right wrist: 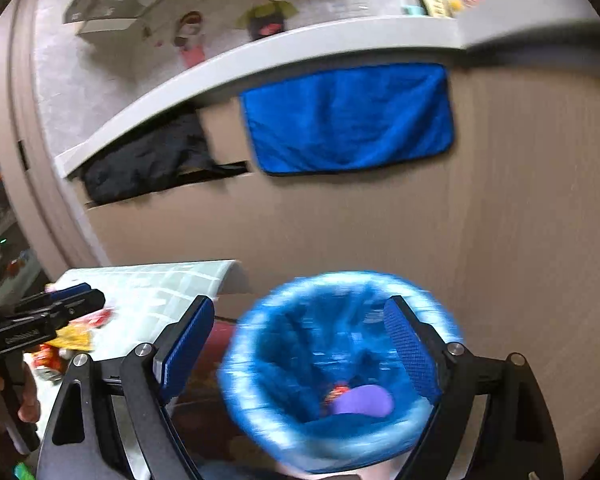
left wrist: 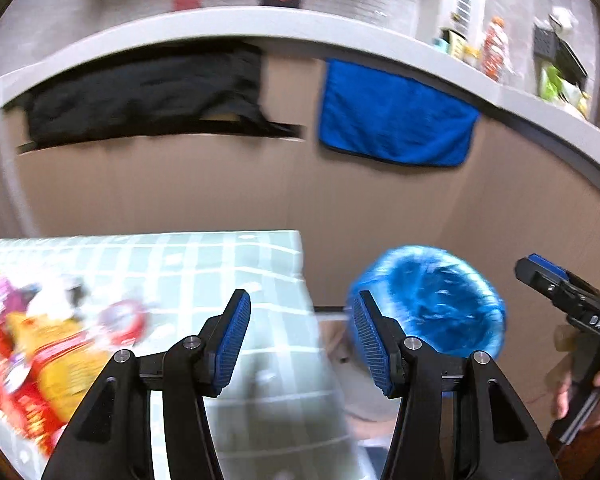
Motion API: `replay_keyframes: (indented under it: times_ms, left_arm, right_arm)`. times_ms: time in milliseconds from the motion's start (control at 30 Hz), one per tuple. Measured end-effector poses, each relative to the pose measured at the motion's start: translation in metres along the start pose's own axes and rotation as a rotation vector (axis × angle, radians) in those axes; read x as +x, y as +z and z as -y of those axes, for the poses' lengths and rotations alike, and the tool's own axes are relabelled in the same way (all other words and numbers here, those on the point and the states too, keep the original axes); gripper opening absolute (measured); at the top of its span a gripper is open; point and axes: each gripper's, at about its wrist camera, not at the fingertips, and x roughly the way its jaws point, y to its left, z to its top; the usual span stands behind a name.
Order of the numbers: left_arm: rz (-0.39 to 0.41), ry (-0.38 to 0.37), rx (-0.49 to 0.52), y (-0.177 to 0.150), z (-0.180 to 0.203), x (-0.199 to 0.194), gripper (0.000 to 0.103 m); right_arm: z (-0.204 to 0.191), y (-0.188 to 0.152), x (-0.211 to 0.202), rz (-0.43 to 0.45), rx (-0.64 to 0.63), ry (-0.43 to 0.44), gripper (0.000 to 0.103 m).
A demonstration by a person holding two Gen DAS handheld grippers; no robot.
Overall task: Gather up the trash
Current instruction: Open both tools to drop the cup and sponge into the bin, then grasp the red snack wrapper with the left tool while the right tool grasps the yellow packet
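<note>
**Both grippers empty, bin beside the table**

Left gripper (left wrist: 300, 336): jaws apart, nothing between the blue pads. It sits over the right-hand edge of the table (left wrist: 220, 248), which has a pale green checked cover. Frame is motion-blurred.

Right gripper (right wrist: 300, 352): jaws spread wide, nothing held. It points down into the bin (right wrist: 260, 420), which is lined with a blue bag. In the bin: a purple piece (right wrist: 364, 400) with a small red-orange scrap just beside it, lying at the bottom.

Trash on the table: red and yellow snack wrappers (left wrist: 48, 364) bunched at the left end, plus a round red-and-white item (left wrist: 124, 320) near them. Detail is too blurred to read any labels. The right wrist view shows the same pile (right wrist: 72, 336) behind the left gripper's fingers.

The bin stands on the floor just right of the table, near the beige cabinet front (left wrist: 220, 192).

Background: blue towel (left wrist: 396, 116) hanging from the counter edge (left wrist: 260, 24), dark cloth (left wrist: 148, 92) hanging to its left. A hand (left wrist: 580, 392) is on the right gripper's handle in the left wrist view.
</note>
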Motion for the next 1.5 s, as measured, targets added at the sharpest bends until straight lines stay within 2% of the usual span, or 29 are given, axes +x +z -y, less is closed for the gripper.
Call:
replay_keyframes:
  times_ms: [100, 233, 400, 500, 600, 667, 700, 900, 967, 1000, 1100, 1233, 1400, 1433, 1500]
  left_arm:
    - [0.036, 0.041, -0.043, -0.014, -0.036, -0.031, 0.055]
    - [0.044, 0.125, -0.09, -0.037, -0.088, -0.067, 0.055]
    - [0.016, 0.265, -0.171, -0.072, -0.163, -0.1, 0.054]
    - [-0.004, 0.302, -0.228, -0.09, -0.198, -0.114, 0.054]
    - [-0.02, 0.288, -0.296, -0.109, -0.226, -0.125, 0.054]
    - [-0.024, 0.275, -0.336, -0.119, -0.241, -0.13, 0.054]
    - [-0.024, 0.269, -0.347, -0.122, -0.245, -0.13, 0.054]
    - [-0.03, 0.235, -0.351, -0.127, -0.26, -0.129, 0.054]
    - [-0.041, 0.22, -0.343, -0.126, -0.264, -0.125, 0.054]
    - [-0.044, 0.213, -0.339, -0.125, -0.265, -0.123, 0.054]
    - [-0.056, 0.224, -0.323, -0.124, -0.273, -0.117, 0.054]
    - [-0.068, 0.239, -0.327, -0.123, -0.29, -0.107, 0.054]
    - [-0.095, 0.17, -0.354, -0.124, -0.308, -0.09, 0.054]
    - [-0.106, 0.162, -0.36, -0.123, -0.312, -0.086, 0.054]
    - [-0.114, 0.159, -0.366, -0.122, -0.318, -0.081, 0.054]
  right_arm:
    - [-0.037, -0.001, 0.0, -0.011, -0.051, 0.058, 0.085]
    - [-0.1, -0.007, 0.002, 0.009, -0.185, 0.054, 0.085]
    - [-0.178, -0.014, 0.019, -0.049, -0.291, 0.211, 0.085]
    - [-0.226, -0.024, 0.033, -0.095, -0.355, 0.28, 0.083]
    - [-0.267, -0.035, 0.054, -0.159, -0.424, 0.335, 0.073]
    - [-0.293, -0.046, 0.068, -0.212, -0.474, 0.365, 0.061]
    - [-0.304, -0.052, 0.075, -0.235, -0.496, 0.375, 0.058]
    - [-0.357, -0.072, 0.11, -0.324, -0.631, 0.374, 0.042]
    - [-0.367, -0.071, 0.121, -0.343, -0.645, 0.36, 0.02]
    - [-0.368, -0.069, 0.126, -0.349, -0.639, 0.351, 0.017]
    - [-0.366, -0.054, 0.143, -0.368, -0.578, 0.345, 0.015]
    - [-0.377, -0.048, 0.165, -0.41, -0.571, 0.361, 0.016]
    - [-0.393, -0.055, 0.195, -0.471, -0.588, 0.363, 0.016]
    - [-0.394, -0.056, 0.199, -0.479, -0.585, 0.368, 0.008]
    - [-0.39, -0.053, 0.195, -0.475, -0.553, 0.391, 0.005]
